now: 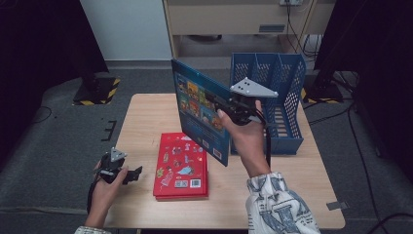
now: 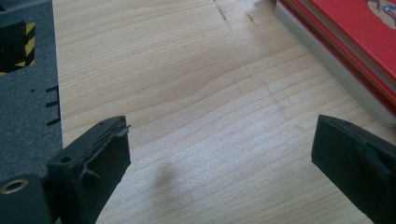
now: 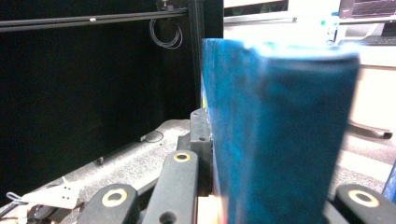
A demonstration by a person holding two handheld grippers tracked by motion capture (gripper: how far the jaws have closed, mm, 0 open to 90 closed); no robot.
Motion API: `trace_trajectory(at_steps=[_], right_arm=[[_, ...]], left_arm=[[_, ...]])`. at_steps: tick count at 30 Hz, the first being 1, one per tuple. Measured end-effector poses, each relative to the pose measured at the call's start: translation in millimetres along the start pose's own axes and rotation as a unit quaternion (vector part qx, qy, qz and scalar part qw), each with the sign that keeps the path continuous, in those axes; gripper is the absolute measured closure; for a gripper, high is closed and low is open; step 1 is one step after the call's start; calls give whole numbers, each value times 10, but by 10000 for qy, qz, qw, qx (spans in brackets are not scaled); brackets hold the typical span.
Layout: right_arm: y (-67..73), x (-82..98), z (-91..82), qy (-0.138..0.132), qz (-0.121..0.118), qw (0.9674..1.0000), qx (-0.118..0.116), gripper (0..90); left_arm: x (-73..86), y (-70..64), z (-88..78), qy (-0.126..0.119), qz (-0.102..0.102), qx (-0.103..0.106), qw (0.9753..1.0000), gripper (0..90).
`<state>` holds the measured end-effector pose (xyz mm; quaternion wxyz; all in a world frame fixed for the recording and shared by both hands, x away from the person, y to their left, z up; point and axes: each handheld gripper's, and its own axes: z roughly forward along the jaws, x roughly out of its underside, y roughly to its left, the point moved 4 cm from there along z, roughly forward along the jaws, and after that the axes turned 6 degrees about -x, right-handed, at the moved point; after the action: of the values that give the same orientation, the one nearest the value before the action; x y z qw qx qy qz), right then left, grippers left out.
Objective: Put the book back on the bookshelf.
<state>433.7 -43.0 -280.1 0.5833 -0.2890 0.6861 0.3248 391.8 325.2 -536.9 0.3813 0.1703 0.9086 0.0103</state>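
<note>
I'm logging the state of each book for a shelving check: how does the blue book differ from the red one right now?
The blue book is held up off the table, standing on edge; the red book lies flat on the table. The blue book is clamped in the right gripper; the red book is untouched, with the left gripper open beside it. The blue one is near the blue file rack; the red lies nearer the person. Both have picture-covered faces.
</note>
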Motion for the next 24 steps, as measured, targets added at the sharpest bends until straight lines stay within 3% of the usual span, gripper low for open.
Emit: trace_trajectory(at_steps=[24], right_arm=[[-138,-140,-224,-157,121,9996,215,830]], left_arm=[[23,0,14,82,10,-29,10000,38]])
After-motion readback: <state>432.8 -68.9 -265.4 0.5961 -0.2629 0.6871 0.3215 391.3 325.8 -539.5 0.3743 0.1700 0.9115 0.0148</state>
